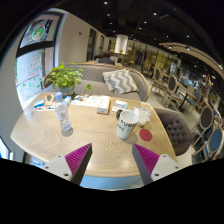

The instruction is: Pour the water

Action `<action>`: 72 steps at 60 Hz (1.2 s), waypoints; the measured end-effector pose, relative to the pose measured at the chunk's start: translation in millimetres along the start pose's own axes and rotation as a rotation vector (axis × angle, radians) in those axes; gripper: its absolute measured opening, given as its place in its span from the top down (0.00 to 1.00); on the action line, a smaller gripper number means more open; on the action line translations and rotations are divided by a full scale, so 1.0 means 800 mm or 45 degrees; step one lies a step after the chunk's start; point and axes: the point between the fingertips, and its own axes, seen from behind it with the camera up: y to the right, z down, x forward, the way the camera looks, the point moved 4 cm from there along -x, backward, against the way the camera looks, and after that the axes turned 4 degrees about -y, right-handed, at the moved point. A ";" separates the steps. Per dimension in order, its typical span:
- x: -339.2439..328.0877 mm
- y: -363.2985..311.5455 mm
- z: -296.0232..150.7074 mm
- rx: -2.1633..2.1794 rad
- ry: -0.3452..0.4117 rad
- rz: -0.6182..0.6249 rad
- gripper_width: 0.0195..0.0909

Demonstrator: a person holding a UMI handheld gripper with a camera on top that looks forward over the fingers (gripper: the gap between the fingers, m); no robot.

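A clear plastic water bottle (64, 117) stands upright on the round wooden table (95, 138), beyond my left finger. A white mug (126, 124) sits farther right, beyond my right finger, next to a small red coaster (145, 134). My gripper (112, 162) hangs above the table's near edge, open, with bare tabletop between the magenta pads (77, 158) and nothing held. Both objects are well ahead of the fingertips.
A potted green plant (65, 78) stands at the table's far left, with a book and papers (95, 102) behind the bottle. A grey chair (176, 128) is at the right. A sofa with a patterned cushion (120, 81) lies beyond the table.
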 end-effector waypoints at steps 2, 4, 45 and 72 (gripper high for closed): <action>0.014 0.011 0.007 -0.004 0.000 0.002 0.08; 0.015 0.012 0.008 -0.009 0.002 0.001 0.08; 0.103 -0.237 -0.042 0.069 0.155 -0.323 0.08; 0.300 -0.306 -0.086 0.115 0.265 -0.172 0.26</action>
